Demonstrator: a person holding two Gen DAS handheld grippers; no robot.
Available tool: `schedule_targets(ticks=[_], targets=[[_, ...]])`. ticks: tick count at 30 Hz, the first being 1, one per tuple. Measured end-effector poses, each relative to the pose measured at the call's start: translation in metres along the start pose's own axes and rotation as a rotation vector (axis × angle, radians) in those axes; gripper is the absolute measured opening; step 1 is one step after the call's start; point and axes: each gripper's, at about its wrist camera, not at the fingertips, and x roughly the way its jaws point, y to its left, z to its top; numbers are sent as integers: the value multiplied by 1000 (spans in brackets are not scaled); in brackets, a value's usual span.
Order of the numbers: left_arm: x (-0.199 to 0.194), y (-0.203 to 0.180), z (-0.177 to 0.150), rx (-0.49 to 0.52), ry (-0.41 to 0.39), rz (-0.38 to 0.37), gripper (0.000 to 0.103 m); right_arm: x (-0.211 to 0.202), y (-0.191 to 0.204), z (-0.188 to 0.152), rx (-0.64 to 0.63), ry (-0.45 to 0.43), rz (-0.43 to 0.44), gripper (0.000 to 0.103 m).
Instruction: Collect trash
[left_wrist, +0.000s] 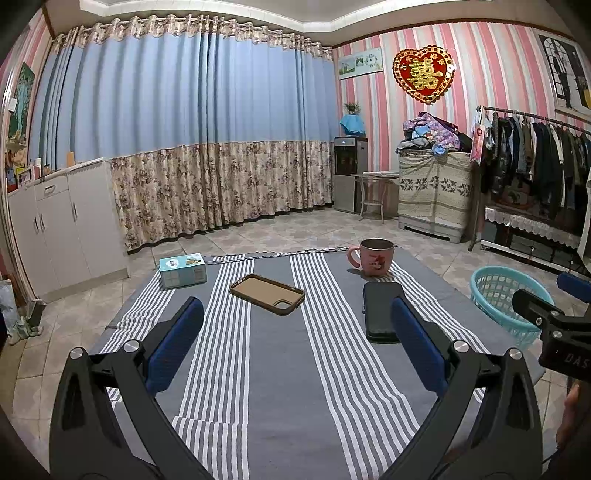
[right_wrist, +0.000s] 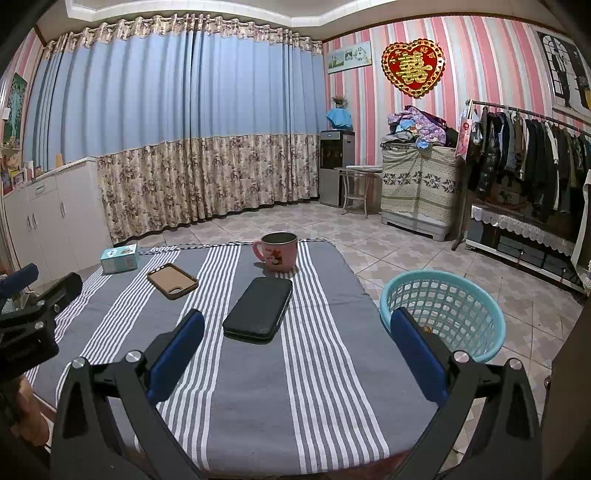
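Observation:
A turquoise plastic basket (right_wrist: 443, 314) stands on the floor to the right of the table; it also shows in the left wrist view (left_wrist: 506, 302). Something small and orange lies inside it. My left gripper (left_wrist: 297, 332) is open and empty above the striped cloth (left_wrist: 273, 369). My right gripper (right_wrist: 297, 339) is open and empty over the table's right part, its right finger (right_wrist: 417, 354) in front of the basket's near rim. On the cloth lie a small teal box (left_wrist: 183, 270), a brown phone case (left_wrist: 267, 294), a black phone (right_wrist: 258, 309) and a pink mug (right_wrist: 277, 251).
White cabinets (left_wrist: 62, 229) stand at the left, floral curtains (left_wrist: 221, 184) at the back. A water dispenser (left_wrist: 349, 173), a small table, a covered chest with piled clothes (left_wrist: 434, 192) and a clothes rack (left_wrist: 535, 166) line the right wall. Tiled floor surrounds the table.

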Motion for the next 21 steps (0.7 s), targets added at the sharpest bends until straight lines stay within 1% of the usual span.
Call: schedule_targets(ticks=[21], targets=[[-1, -1, -1, 3, 1, -6, 98, -4, 0, -1, -11, -18, -21, 99]])
